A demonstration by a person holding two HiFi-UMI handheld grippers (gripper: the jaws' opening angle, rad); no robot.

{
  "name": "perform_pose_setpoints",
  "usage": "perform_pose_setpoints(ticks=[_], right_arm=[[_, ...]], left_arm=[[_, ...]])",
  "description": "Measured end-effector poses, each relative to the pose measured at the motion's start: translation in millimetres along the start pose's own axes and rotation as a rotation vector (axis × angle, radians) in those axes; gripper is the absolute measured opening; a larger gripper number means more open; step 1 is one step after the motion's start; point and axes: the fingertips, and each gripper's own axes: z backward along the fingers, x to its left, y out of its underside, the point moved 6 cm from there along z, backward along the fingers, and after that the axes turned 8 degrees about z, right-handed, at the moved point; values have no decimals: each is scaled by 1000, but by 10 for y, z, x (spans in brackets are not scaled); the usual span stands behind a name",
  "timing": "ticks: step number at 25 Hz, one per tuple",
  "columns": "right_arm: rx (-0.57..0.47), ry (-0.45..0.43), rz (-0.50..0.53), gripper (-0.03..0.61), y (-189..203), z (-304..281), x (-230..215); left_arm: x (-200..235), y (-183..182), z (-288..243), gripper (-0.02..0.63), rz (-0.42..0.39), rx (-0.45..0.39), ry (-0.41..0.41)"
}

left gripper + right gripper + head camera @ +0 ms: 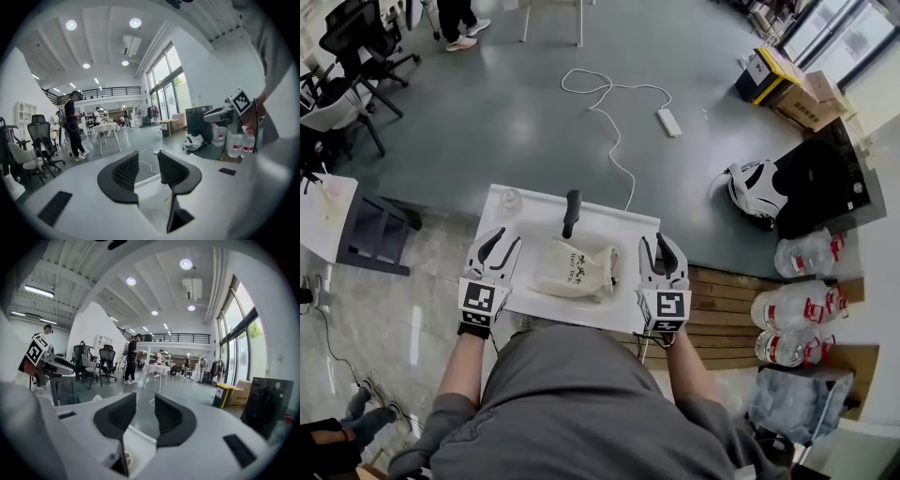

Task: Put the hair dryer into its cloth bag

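Observation:
A cream cloth bag (578, 272) with dark print lies in the middle of the small white table (609, 225). The black hair dryer (572, 213) lies just beyond it. The dryer's near end meets the bag's top, and I cannot tell how much of it is inside. My left gripper (504, 236) hangs over the table's left edge, beside the bag and apart from it. Its jaws are open with nothing between them (147, 157). On the bag's right, my right gripper (656, 242) is likewise open and empty (145, 399). In both gripper views only the room shows past the jaws.
A small clear object (510, 199) sits at the table's far left corner. A white cable (614, 141) runs over the floor to a power strip (669, 122). Large water bottles (797, 309) stand at the right, office chairs (356, 37) at the far left.

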Motion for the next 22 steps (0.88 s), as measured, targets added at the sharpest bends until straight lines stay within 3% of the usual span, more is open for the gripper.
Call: perform_pose_setpoints(ticks=[10, 16, 22], right_arm=[[-30, 14, 10, 121, -215, 10, 17], [-54, 28, 22, 25, -202, -10, 16], [-56, 20, 21, 2, -195, -45, 18]], left_arm=[[54, -41, 2, 128, 32, -19, -14], [78, -100, 8, 3, 13, -41, -52], [56, -118, -33, 3, 7, -38, -50]])
